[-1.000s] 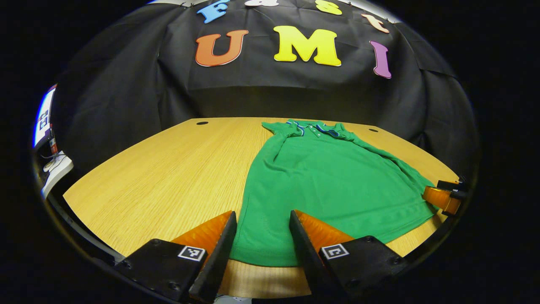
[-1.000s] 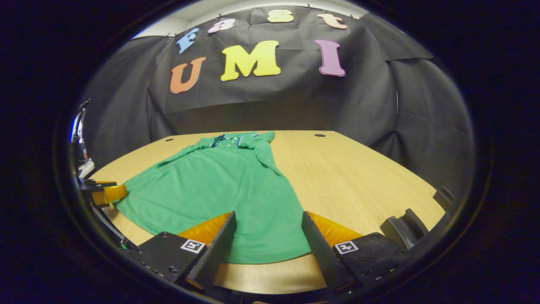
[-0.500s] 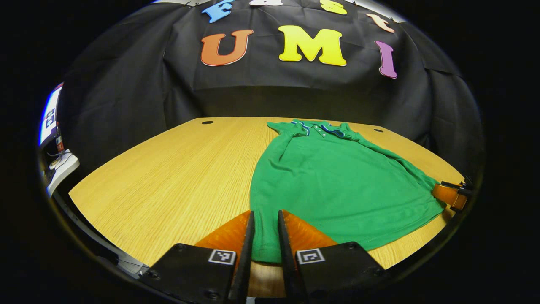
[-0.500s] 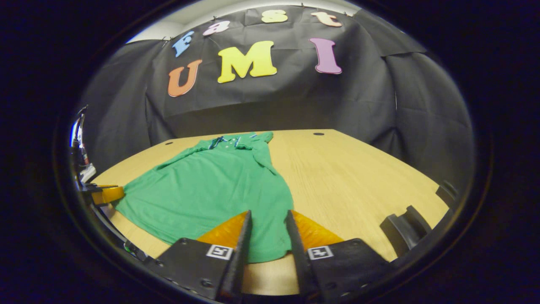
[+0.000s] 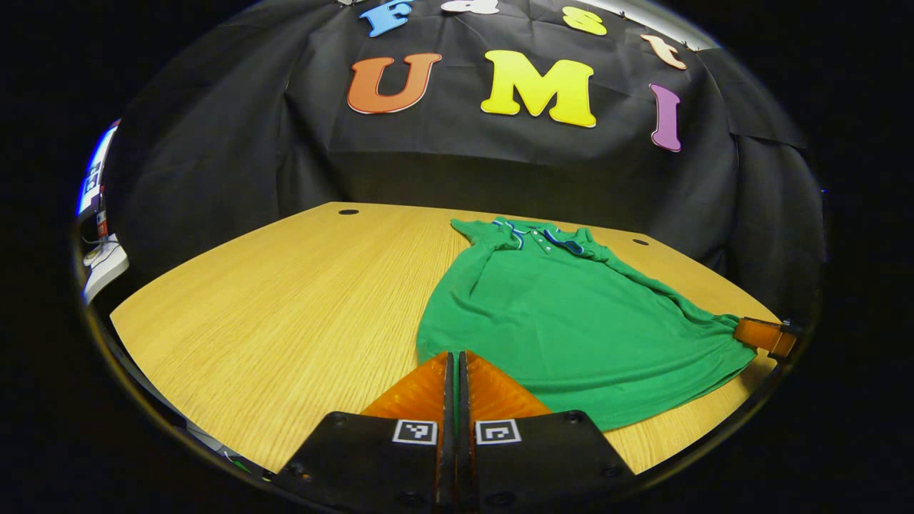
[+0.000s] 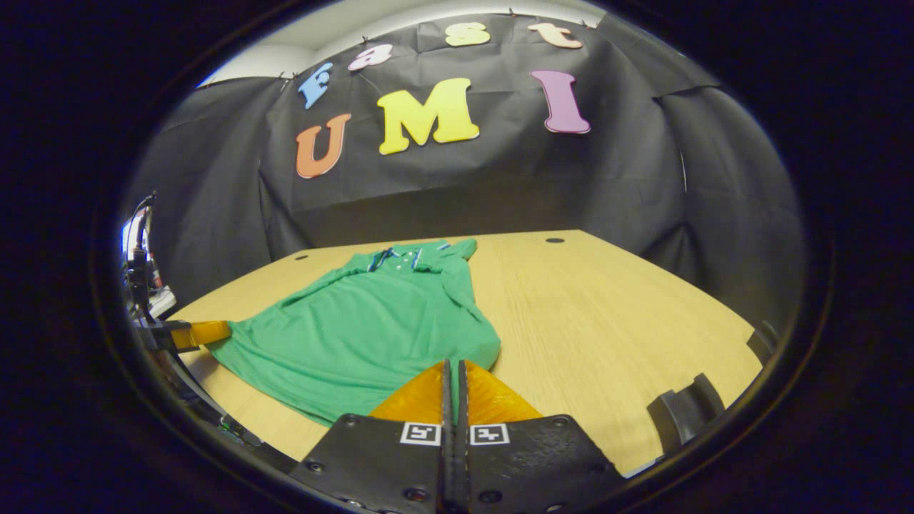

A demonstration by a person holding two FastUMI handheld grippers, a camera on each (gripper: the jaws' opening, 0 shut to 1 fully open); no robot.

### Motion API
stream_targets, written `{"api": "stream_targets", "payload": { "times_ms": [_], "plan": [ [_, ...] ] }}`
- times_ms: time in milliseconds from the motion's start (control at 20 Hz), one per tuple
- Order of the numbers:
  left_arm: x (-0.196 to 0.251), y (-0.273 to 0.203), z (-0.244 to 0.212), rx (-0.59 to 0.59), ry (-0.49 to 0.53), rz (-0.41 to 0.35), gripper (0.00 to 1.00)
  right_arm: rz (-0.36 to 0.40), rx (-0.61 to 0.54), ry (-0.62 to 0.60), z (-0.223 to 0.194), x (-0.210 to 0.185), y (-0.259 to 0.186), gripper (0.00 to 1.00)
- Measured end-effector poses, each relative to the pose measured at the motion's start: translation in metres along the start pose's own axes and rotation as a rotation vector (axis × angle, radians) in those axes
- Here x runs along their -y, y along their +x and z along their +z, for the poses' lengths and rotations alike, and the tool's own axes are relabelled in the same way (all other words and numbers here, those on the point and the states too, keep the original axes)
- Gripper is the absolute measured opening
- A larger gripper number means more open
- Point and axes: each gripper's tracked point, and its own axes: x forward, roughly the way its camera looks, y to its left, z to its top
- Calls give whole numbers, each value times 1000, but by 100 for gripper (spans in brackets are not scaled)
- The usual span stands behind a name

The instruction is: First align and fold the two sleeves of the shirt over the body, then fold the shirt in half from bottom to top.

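A green polo shirt lies on the wooden table, collar at the far end, both sleeves folded in over the body. In the left gripper view my left gripper is shut on the shirt's near left hem corner, which is raised and puckered. In the right gripper view my right gripper is shut on the near right hem corner of the shirt. Each view also catches the other gripper at the hem's opposite end: the right gripper and the left gripper.
The bare table spreads to either side of the shirt, with small cable holes near its far edge. A black bracket sits at the near right table edge. A white device and a screen stand off the table's left side.
Both grippers went from wide open around the hem to fully shut on it. The hem corners have since been gathered and pulled slightly toward the collar.
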Motion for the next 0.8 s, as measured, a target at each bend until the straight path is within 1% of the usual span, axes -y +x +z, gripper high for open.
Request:
{"api": "stream_targets", "payload": {
  "times_ms": [200, 400, 500, 600, 700, 800],
  "plan": [
    [5, 7, 44, 60, 26, -3, 7, 3, 78, -40, 49, -3, 8, 0],
    [16, 24, 99, 151, 71, -23, 7, 16, 157, -69, 104, -8, 35, 0],
    [19, 42, 122, 178, 66, -27, 7, 16, 186, -86, 128, -9, 55, 0],
    [13, 66, 143, 198, 63, 4, 8, 8, 202, -99, 147, -8, 78, 0],
    [17, 90, 167, 237, 75, -3, 8, 25, 202, -126, 162, -16, 102, 0],
    [22, 117, 183, 259, 89, -20, 8, 14, 220, -165, 182, -16, 128, 0]
  ]
}}
